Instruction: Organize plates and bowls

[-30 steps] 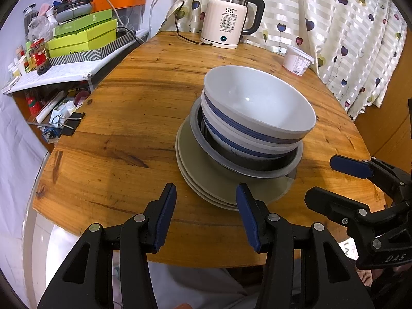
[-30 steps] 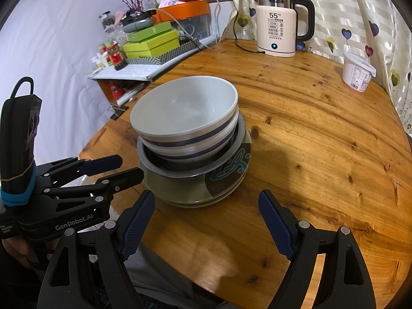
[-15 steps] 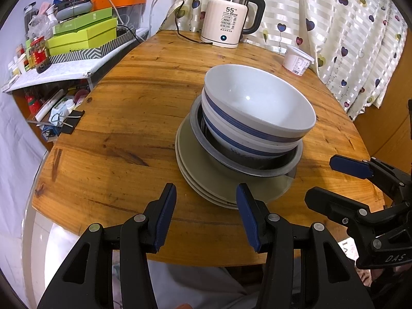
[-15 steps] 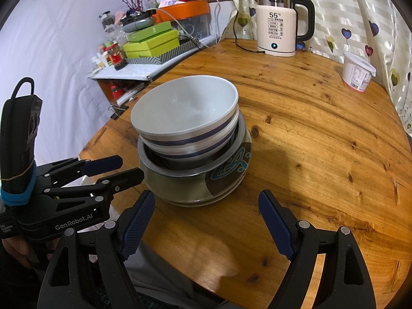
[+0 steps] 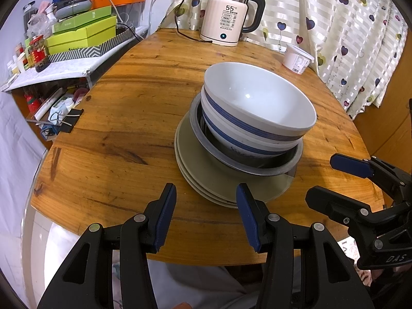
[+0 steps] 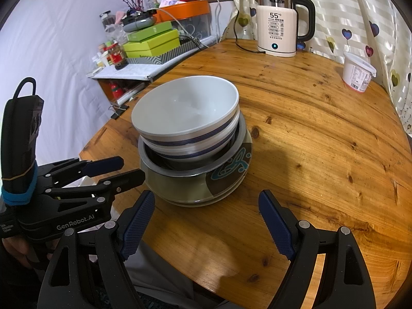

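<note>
The white blue-banded ceramic bowls (image 5: 257, 113) sit nested in a grey metal basin (image 5: 247, 159) atop olive plates (image 5: 206, 177) on the round wooden desk (image 5: 134, 108); stacking looks finished. The left gripper (image 5: 204, 212) and right gripper (image 6: 206, 224) hover, jaws wide and empty.

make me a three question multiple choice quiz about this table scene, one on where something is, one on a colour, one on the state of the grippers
1. Where does the kettle stand?
A. on the table's far edge by the curtain
B. on the green boxes
C. inside the top bowl

2. What colour are the stripes on the top bowl?
A. red
B. blue
C. yellow

3. How are the left gripper and right gripper?
A. both shut on plates
B. left shut on a bowl, right open
C. both open, holding nothing

Answers:
1 A, it sits at the table's back edge.
2 B, blue bands ring its outside.
3 C, both sets of fingers are spread with nothing between.
</note>
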